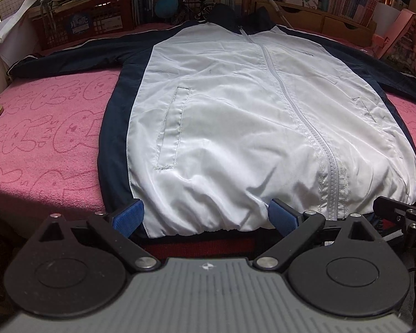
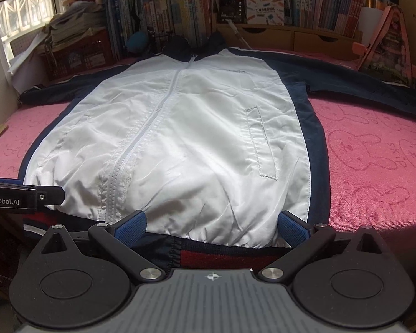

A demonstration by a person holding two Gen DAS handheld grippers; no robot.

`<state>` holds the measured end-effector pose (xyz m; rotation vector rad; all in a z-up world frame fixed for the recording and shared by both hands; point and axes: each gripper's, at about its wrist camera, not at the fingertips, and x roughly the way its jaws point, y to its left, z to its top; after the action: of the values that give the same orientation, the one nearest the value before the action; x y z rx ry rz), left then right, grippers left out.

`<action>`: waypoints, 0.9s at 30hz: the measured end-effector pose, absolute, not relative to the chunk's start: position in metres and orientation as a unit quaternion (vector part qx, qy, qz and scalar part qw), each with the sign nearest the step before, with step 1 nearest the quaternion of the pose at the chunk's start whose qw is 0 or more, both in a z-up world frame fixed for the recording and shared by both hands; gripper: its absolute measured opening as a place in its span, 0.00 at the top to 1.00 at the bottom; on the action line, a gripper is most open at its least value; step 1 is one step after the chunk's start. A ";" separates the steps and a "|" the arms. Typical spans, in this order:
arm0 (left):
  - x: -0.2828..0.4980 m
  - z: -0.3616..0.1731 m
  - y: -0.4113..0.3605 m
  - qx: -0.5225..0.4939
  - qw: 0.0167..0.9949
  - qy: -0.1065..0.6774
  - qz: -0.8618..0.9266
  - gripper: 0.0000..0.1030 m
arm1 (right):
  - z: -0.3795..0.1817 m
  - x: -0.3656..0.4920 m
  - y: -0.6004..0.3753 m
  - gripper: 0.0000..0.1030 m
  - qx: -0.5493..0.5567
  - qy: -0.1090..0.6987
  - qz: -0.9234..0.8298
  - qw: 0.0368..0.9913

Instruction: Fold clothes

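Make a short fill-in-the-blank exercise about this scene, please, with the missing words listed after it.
1. The jacket lies flat on a ____ blanket.
2. Its zipper is ____ up to the collar.
3. Its sleeves are dark ____.
4. The left gripper and the right gripper are both ____ at the hem.

Missing words: pink; closed; blue; open

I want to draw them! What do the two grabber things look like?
Both match: the left gripper and right gripper each have a ribbed grey body with a small compass mark, two round black discs, black arms and blue textured pads. The left one's side says "enRobot.AI" in white.
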<state>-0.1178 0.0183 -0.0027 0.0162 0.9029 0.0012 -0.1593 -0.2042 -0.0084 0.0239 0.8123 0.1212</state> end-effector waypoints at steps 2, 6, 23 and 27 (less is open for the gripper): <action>-0.117 -0.004 0.016 0.012 0.900 0.436 0.001 0.05 | -0.009 -0.158 -0.205 0.01 0.011 0.396 0.059 0.916; -0.116 -0.004 0.015 0.015 0.899 0.437 -0.001 0.05 | -0.008 -0.157 -0.207 0.01 0.014 0.398 0.059 0.915; -0.099 0.007 0.012 0.027 0.908 0.418 -0.022 0.01 | -0.009 -0.150 -0.216 0.00 -0.006 0.374 0.084 0.924; -0.069 0.034 0.000 0.054 0.928 0.367 -0.036 0.01 | 0.016 -0.136 -0.265 0.00 0.068 0.322 0.098 0.939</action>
<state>-0.0692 0.0000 0.0344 0.1112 0.7512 -0.0734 -0.1358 -0.2652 0.0160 0.1390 0.6564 0.1995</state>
